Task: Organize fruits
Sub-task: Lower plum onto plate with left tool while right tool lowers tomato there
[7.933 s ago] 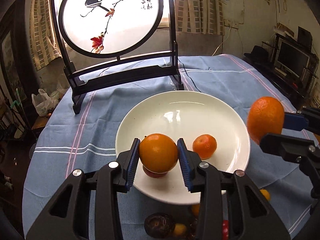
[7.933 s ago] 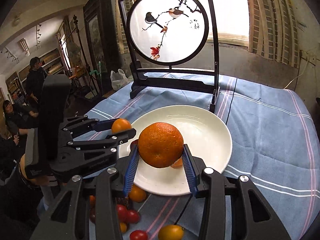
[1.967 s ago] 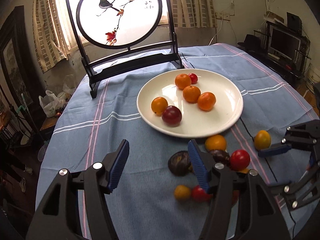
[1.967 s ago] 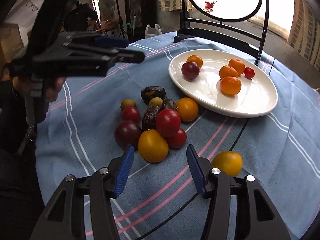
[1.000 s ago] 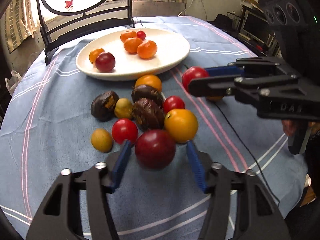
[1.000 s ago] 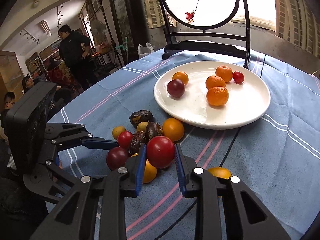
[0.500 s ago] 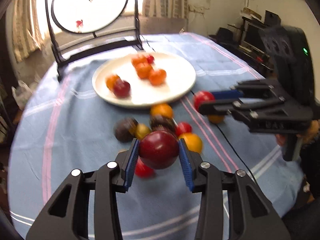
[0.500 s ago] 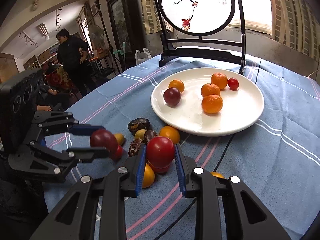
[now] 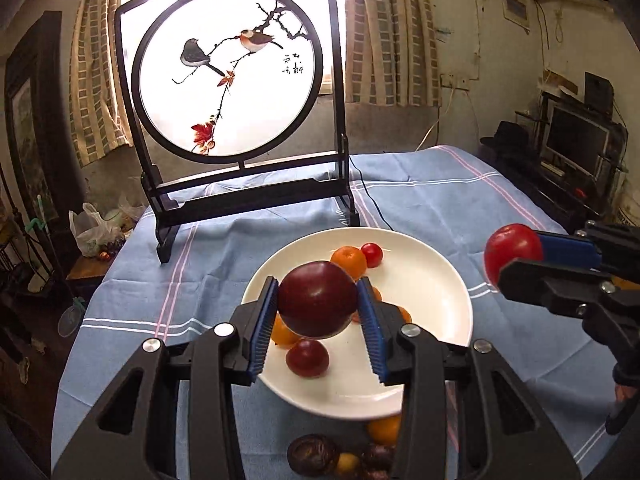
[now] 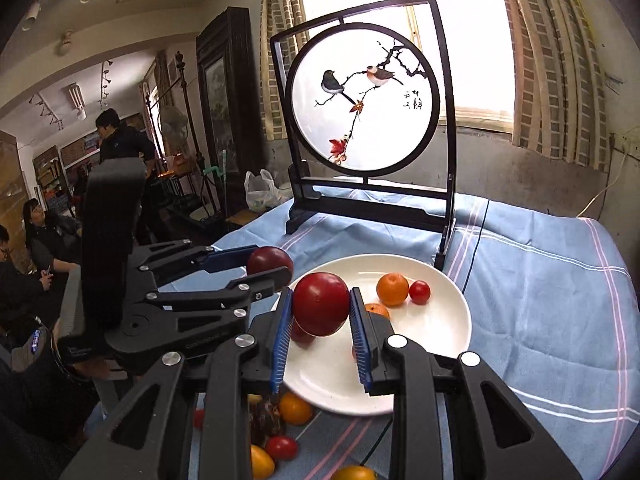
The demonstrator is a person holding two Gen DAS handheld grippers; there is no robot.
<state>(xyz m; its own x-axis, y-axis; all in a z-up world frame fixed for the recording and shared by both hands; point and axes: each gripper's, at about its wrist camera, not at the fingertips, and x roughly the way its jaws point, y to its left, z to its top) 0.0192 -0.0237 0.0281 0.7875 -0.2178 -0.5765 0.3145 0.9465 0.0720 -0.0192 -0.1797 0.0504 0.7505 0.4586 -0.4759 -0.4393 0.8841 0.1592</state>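
The left gripper is clamped on a large, round, dark maroon plum, and the right gripper is clamped on a glossy, round red tomato; both fruits hang in the air above the near part of the wide white ceramic plate, which sits on the blue striped tablecloth. The step in hand looks like setting both fruits down in the plate. To do it well, each gripper should come low over a bare patch of white, clear of the fruit lying there, so that nothing is bumped, and the jaws should part only once the fruit rests on the plate, since round fruit dropped from height would likely roll toward the rim. The two grippers are close together, so lowering them one after the other may spare a knock. In the plate the left view shows one small red cherry tomato, one small dark red plum and at least three small orange tangerines, partly hidden behind the jaws. Two fruits are held. Several more lie on the cloth before the plate, too hidden to count.
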